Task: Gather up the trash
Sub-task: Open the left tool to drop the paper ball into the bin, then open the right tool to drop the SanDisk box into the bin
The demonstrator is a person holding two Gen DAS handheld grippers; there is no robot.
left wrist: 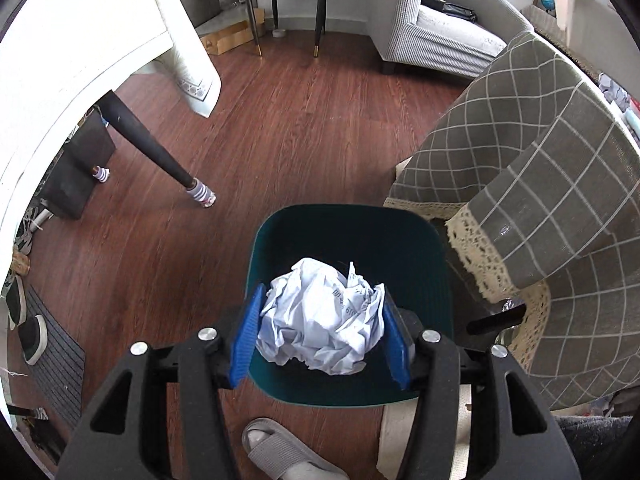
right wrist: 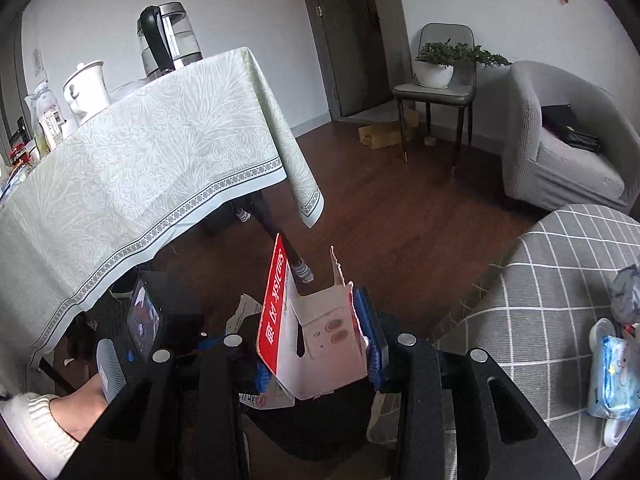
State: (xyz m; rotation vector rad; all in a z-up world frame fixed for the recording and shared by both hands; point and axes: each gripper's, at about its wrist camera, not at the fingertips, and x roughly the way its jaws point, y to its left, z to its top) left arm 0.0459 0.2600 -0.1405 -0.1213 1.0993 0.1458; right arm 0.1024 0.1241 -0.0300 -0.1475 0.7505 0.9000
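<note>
In the left wrist view my left gripper [left wrist: 320,334] is shut on a crumpled ball of white paper [left wrist: 320,320], held between the blue pads right above the open dark green trash bin [left wrist: 348,236] on the wooden floor. In the right wrist view my right gripper [right wrist: 320,340] is shut on a torn red and white cardboard box [right wrist: 308,336], held upright above the floor. The left pad is mostly hidden behind the box.
A table with a grey checked cloth [left wrist: 540,184] stands right of the bin; tissue packs [right wrist: 612,376] lie on it. A table with a pale green cloth [right wrist: 132,168] carries a kettle and jug. A black table leg [left wrist: 152,148], a slipper [left wrist: 280,452], an armchair [left wrist: 440,40] and a chair [right wrist: 436,92] stand around.
</note>
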